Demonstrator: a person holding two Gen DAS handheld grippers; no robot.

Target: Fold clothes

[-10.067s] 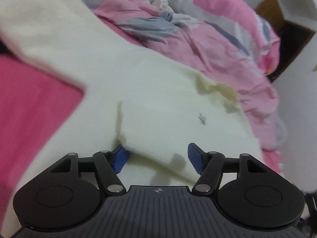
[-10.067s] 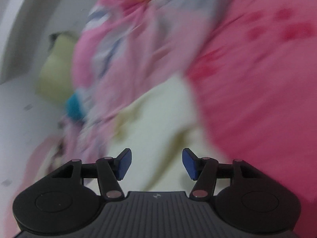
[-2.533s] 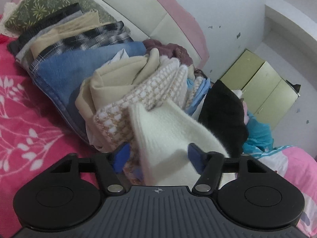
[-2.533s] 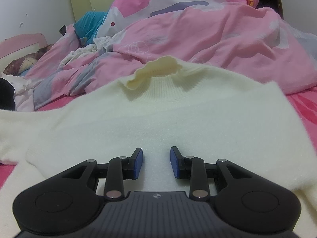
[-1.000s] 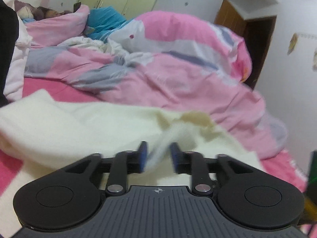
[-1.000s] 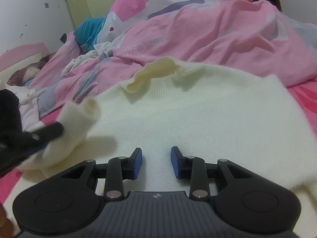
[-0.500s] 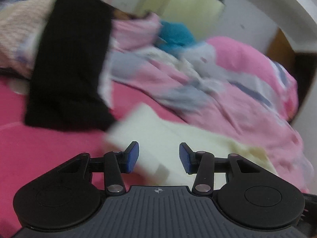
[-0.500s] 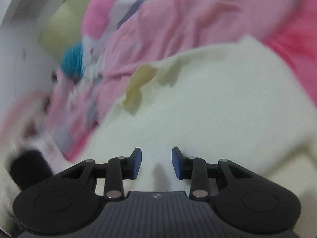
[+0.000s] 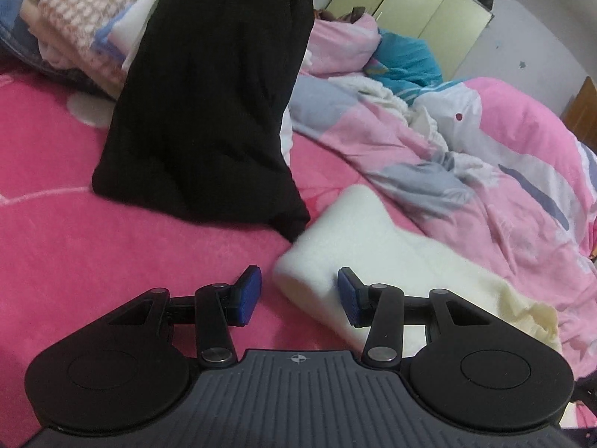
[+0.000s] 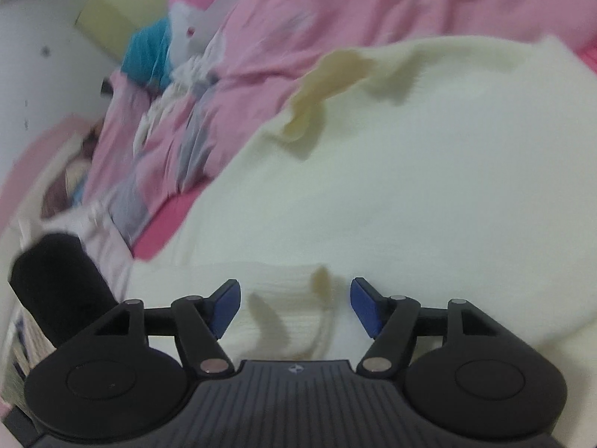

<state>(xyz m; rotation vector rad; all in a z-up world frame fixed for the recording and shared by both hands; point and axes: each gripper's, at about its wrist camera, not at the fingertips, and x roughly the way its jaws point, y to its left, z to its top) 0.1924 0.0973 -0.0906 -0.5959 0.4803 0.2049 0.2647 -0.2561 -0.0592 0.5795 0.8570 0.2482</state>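
The right gripper (image 10: pixel 294 304) is spreading its jaws, nothing pinched between them, just the cream sweater (image 10: pixel 410 171) lying flat beneath. A second ago they stood narrow over the same knit, so that side looks let go. The left gripper (image 9: pixel 296 295) hovers part open and empty, its right pad just beside the sweater's folded edge (image 9: pixel 335 246) on the pink bedsheet (image 9: pixel 112 246). A second ago it pinched the sleeve; now the sleeve lies folded in, beside the black garment (image 9: pixel 216 93). I'd say the next fold comes next.
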